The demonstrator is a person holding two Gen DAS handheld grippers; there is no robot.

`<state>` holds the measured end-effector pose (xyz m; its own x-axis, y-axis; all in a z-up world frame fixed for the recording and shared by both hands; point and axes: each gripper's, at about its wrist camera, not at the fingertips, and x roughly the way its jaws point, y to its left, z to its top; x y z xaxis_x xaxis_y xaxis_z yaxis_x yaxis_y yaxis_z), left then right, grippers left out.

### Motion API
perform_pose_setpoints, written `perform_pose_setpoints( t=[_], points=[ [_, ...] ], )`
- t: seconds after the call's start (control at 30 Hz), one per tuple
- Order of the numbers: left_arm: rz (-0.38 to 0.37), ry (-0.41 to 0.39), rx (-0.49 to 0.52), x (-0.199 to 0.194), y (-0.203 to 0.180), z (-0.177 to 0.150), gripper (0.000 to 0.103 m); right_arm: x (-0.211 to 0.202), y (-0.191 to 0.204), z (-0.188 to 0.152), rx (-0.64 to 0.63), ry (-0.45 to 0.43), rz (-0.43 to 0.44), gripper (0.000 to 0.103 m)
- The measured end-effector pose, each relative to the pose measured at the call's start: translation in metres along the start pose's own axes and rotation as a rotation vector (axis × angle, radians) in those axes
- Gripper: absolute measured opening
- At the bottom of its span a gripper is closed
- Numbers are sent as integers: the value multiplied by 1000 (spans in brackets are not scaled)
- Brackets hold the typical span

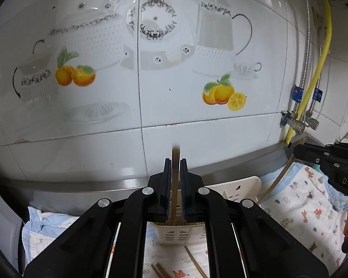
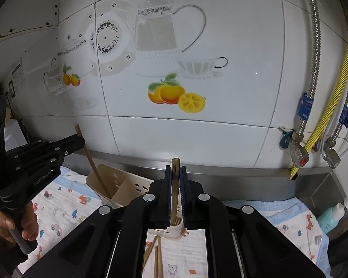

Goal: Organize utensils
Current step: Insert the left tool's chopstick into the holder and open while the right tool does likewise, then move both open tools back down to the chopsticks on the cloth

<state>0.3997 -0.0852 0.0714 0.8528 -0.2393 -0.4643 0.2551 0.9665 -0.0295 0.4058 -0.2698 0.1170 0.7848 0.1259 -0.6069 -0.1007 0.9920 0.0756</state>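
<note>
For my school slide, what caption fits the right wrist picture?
Right gripper holds a chopstick upright over the cream holder, loose chopsticks below.

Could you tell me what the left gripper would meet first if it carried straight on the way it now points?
Probably the cream slotted plastic utensil holder just ahead of the left gripper, which is shut on a brown wooden chopstick; depth is uncertain.

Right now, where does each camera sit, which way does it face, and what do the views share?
Left wrist: on the left gripper, facing the tiled wall; it clamps a chopstick over the holder; right gripper at right.
Right wrist: on the right gripper, same wall, clamping its own chopstick; a hand at left.
Shared: holder, patterned cloth.
</note>
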Motion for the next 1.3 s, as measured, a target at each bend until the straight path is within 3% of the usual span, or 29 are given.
perform_pose_setpoints(
  t=[0.17, 0.27, 0.3, 0.43, 0.7, 1.0, 1.3],
  points=[
    [-11, -10, -8, -15, -1, 5, 8, -17, -4, 2, 12, -32, -6, 13],
    [-1, -24, -9, -33, -1, 4, 19, -35, -7, -3, 10, -56, -14, 21],
    [-2, -26, -12, -38, -1, 3, 24, -42, -8, -7, 11, -60, -15, 21],
    [0, -4, -10, -67, -1, -19, 24, -66, -8, -36, 7, -44, -8, 21],
    [1, 65, -38, -109, 1, -84, 24, -89, -4, -134, 47, 56, 29, 21],
    [4, 173, -95, -134, -3, -177, 25, -80, 10, -236, 25, 201, 13, 21],
    [-35, 328, -164, -118, -22, -252, 25, -62, 14, -276, 12, 273, 12, 21]
  ],
)
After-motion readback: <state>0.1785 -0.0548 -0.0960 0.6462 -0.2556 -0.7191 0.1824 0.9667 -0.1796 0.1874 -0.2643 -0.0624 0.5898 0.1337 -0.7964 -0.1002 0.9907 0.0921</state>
